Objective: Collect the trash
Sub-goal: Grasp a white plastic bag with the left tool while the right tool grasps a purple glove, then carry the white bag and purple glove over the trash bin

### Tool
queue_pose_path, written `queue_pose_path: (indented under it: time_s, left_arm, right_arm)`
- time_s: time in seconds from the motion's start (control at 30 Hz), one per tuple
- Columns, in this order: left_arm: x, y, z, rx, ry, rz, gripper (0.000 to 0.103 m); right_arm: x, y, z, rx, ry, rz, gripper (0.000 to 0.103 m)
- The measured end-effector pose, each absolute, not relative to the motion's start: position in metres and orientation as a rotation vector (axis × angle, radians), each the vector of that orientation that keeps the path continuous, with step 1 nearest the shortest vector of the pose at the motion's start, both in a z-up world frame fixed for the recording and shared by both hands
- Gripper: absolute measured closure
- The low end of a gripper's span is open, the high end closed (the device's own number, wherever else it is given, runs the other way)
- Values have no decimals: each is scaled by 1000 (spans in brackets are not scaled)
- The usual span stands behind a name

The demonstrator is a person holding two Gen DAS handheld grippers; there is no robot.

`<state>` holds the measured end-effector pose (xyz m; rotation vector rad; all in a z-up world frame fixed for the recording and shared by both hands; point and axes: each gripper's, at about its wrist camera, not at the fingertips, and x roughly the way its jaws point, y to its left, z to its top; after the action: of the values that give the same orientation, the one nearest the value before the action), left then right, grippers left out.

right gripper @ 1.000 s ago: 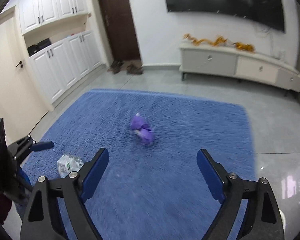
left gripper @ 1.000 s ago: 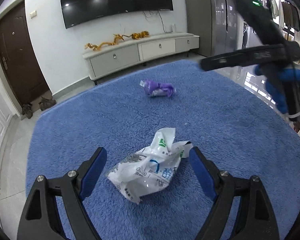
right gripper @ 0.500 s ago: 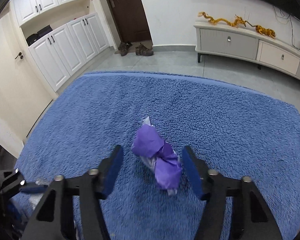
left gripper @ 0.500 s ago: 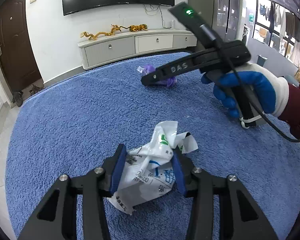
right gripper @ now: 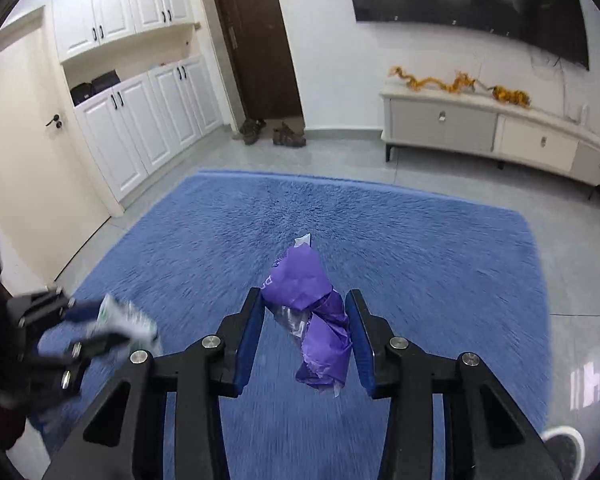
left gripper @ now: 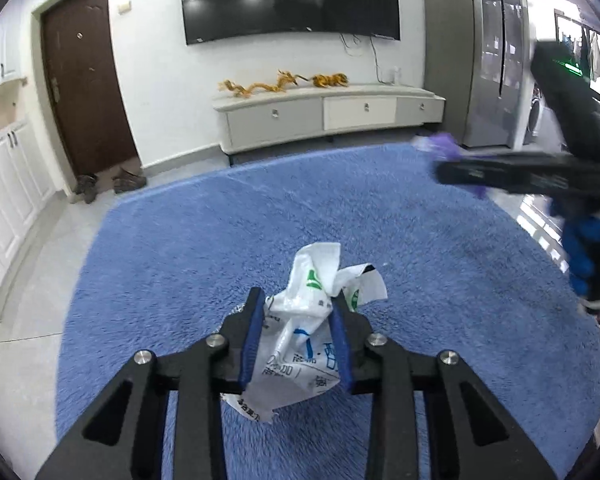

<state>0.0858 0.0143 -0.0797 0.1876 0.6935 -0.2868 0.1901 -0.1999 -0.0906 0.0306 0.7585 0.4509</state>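
A crumpled white plastic wrapper (left gripper: 300,356) with green and blue print sits between the blue pads of my left gripper (left gripper: 297,297). Its jaws are closing and both pads press on it, just above the blue rug (left gripper: 220,248). A crumpled purple wrapper (right gripper: 300,284) is between the pads of my right gripper (right gripper: 304,297). Those jaws are closing too, and the pads touch it on both sides. In the left wrist view the purple wrapper (left gripper: 444,147) shows blurred at the tip of the right gripper, off the rug. The right wrist view shows the left gripper (right gripper: 96,322), blurred, holding the white wrapper (right gripper: 126,316).
A gloved blue hand (left gripper: 584,248) holds the right gripper. Beyond the rug (right gripper: 380,232) on the grey tile floor are a low TV cabinet (left gripper: 328,116), a dark door (right gripper: 256,40) with shoes (right gripper: 272,132) in front of it, white cupboards (right gripper: 148,112) and a tall grey fridge (left gripper: 472,56).
Both grippers went from wide open to clamped, the left on the white wrapper and the right on the purple one. The right gripper reached the purple wrapper, and both wrappers have come up off the rug.
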Motion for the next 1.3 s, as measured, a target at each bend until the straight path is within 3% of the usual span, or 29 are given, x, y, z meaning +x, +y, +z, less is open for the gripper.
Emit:
queue_pose_path:
  time_s: [0.37,0.77,1.07,1.3]
  left_arm:
    - [30,-29,-36,298,571,-263,73]
    - [17,-93,-19,396,531,-328,73]
    - [59,-219,-23,377,635,-569,72]
    - [103,-344,-67,316,812,-772,70]
  right_arm:
    - [65,-278,-50,76,685,288,62]
    - [0,-353,-53,154,621,133,62]
    - [-18,-455,-93,283,634,-50,62]
    - [-2,-527,-145,395,713,-195,62]
